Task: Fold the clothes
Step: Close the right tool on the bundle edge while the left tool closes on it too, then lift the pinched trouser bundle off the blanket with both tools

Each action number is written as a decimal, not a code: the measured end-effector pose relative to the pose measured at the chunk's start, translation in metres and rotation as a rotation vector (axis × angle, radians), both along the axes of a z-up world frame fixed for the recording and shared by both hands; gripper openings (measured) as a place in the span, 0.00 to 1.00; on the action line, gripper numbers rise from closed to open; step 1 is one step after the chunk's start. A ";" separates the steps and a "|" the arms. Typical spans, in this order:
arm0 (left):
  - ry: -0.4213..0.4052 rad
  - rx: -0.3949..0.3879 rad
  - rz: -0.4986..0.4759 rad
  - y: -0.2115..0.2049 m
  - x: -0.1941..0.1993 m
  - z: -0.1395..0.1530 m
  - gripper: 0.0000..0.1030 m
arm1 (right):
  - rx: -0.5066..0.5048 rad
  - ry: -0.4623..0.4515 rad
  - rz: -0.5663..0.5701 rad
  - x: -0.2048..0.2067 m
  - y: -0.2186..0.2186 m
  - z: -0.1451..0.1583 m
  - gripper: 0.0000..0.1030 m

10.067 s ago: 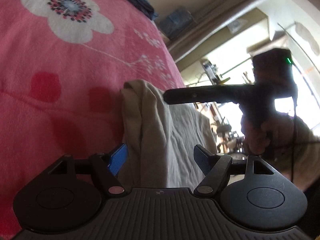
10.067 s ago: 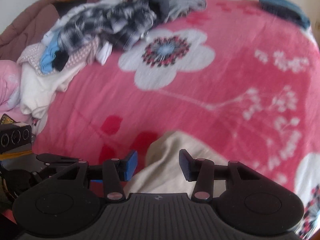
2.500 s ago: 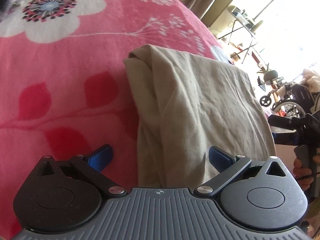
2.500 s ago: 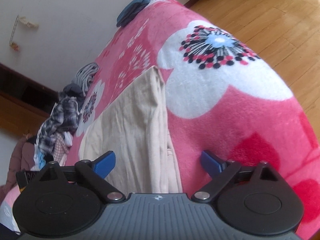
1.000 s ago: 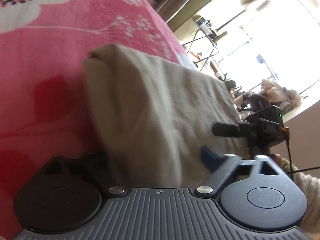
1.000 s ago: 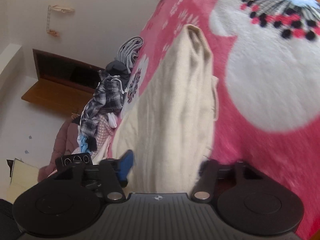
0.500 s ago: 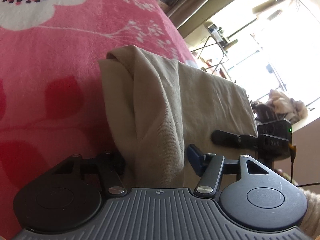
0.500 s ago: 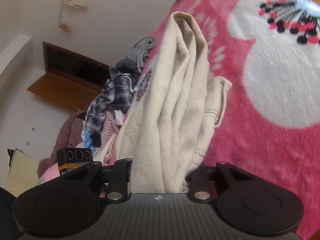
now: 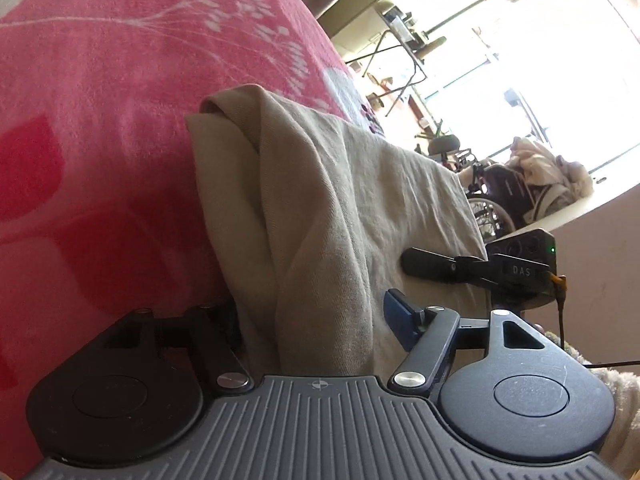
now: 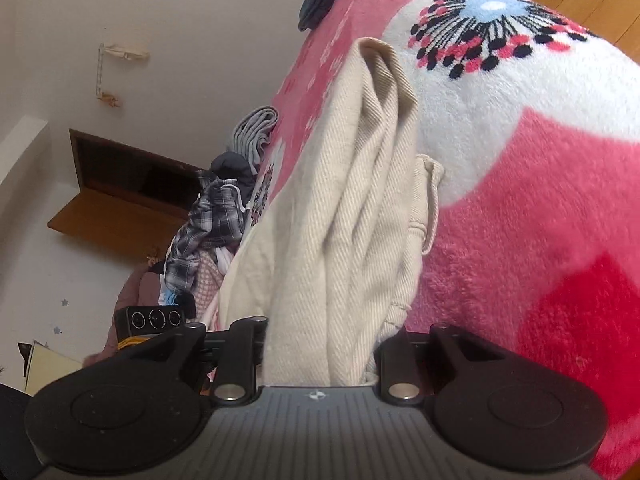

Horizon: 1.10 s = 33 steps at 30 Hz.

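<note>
Your left tongs (image 9: 312, 316) and right tongs (image 10: 320, 344) each clench the beige garment (image 9: 340, 208), ready to fold it on the bed (image 9: 100, 80).

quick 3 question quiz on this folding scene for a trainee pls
1. True or false: both grippers are pinching the beige garment.
2. Multiple choice: what does the garment lie on? A) wooden floor B) pink floral blanket C) desk
3. Fill in: in the right wrist view, the pile of unfolded clothes sits to the ___ of the garment.

Key:
1. True. The left gripper and the right gripper each have bunched fabric between their fingers.
2. B
3. left
</note>
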State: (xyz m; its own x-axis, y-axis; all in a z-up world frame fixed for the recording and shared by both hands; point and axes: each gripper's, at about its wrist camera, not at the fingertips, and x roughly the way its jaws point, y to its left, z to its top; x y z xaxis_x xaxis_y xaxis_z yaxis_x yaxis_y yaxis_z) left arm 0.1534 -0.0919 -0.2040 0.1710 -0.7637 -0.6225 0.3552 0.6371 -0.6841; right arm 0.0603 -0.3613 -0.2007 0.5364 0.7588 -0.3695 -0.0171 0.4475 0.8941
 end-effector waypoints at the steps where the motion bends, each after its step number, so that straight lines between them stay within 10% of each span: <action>1: -0.001 0.009 0.009 -0.001 -0.003 0.001 0.67 | 0.000 -0.001 -0.001 0.001 0.001 -0.001 0.25; 9: -0.042 0.032 0.076 0.013 -0.038 0.021 0.41 | -0.114 -0.064 0.008 -0.002 0.025 0.032 0.26; 22: -0.179 -0.039 0.116 0.025 -0.059 0.084 0.39 | -0.203 -0.250 0.011 -0.013 0.033 0.106 0.25; 33: -0.496 -0.031 0.163 0.035 -0.041 0.238 0.39 | -0.202 -0.554 0.011 0.021 0.054 0.227 0.25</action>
State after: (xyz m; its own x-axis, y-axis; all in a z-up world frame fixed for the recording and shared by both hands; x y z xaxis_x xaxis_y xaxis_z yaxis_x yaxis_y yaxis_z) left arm 0.1125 -0.0573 0.0337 0.5578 -0.7193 -0.4140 0.5394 0.6933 -0.4778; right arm 0.0809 -0.3073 0.0265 0.6832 0.7090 -0.1747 -0.4626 0.6054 0.6477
